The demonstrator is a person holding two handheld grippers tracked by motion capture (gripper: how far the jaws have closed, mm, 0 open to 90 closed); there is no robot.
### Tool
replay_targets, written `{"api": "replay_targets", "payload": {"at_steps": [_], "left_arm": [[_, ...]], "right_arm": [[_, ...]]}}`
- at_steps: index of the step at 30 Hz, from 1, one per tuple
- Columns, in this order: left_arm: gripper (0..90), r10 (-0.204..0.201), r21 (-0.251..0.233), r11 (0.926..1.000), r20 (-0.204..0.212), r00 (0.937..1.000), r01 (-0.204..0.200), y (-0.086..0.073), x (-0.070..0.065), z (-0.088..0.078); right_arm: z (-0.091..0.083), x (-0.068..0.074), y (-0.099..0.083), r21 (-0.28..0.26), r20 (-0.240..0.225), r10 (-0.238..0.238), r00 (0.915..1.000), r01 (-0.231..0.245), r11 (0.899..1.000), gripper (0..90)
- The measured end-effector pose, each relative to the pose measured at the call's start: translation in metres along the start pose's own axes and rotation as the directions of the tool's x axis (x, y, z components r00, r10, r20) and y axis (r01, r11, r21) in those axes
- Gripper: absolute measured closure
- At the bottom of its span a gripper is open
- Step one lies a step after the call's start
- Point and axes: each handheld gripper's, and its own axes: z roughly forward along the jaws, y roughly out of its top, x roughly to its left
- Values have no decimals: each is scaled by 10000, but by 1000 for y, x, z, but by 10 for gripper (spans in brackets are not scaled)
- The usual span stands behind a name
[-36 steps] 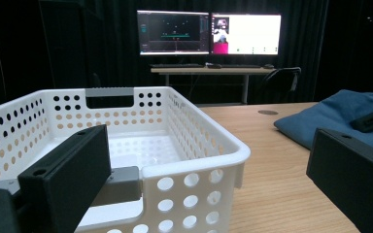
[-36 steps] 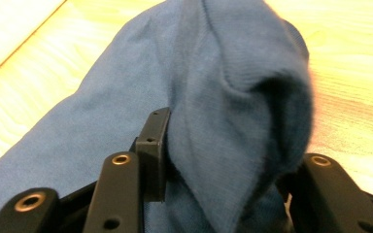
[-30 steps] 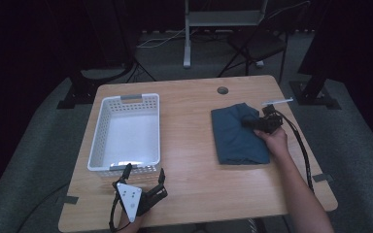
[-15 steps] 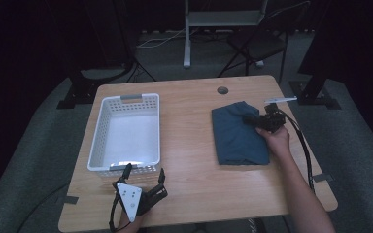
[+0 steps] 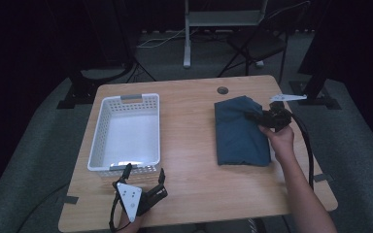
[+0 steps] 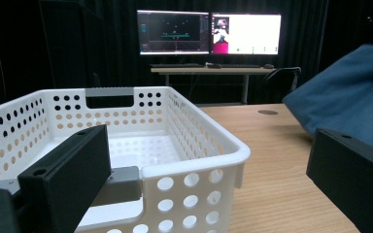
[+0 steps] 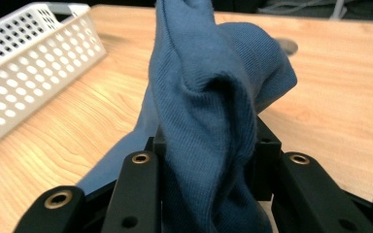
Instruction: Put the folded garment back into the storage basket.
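So the right tongs (image 5: 257,118) are clamped shut on a bunched fold of the blue cloth (image 5: 239,131), with the jaws just having been closing on it. Most of the cloth is laid folded on the right half of the surface (image 5: 189,121), and the pinched edge is being raised so the whole piece can probably be carried over to the white basket (image 5: 126,133), which is parked well apart on the left. Meanwhile the left tongs (image 5: 143,182) are held wide open with nothing between them, just beside the basket's near wall, probably kept ready to steady it.
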Motion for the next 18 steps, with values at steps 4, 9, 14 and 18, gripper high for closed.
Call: {"api": "replay_targets", "payload": {"at_steps": [4,9,14,18], "left_arm": [[35,1,1,10000,1,10000,-1,0,0,0],[35,-5,-1,10000,-2,10000,5,0,0,0],[35,-1,-21,10000,4,10000,1,0,0,0],[35,4,-10,10000,3,10000,-4,0,0,0]], "right_arm": [[-10,10,7,-416,-152,-71,9999,64,9991,664],[-23,24,16,-998,-138,-240,9996,225,9948,663],[-33,36,27,-1368,-40,-492,9988,482,9894,665],[-43,44,38,-1522,-12,-652,9979,643,9863,665]]}}
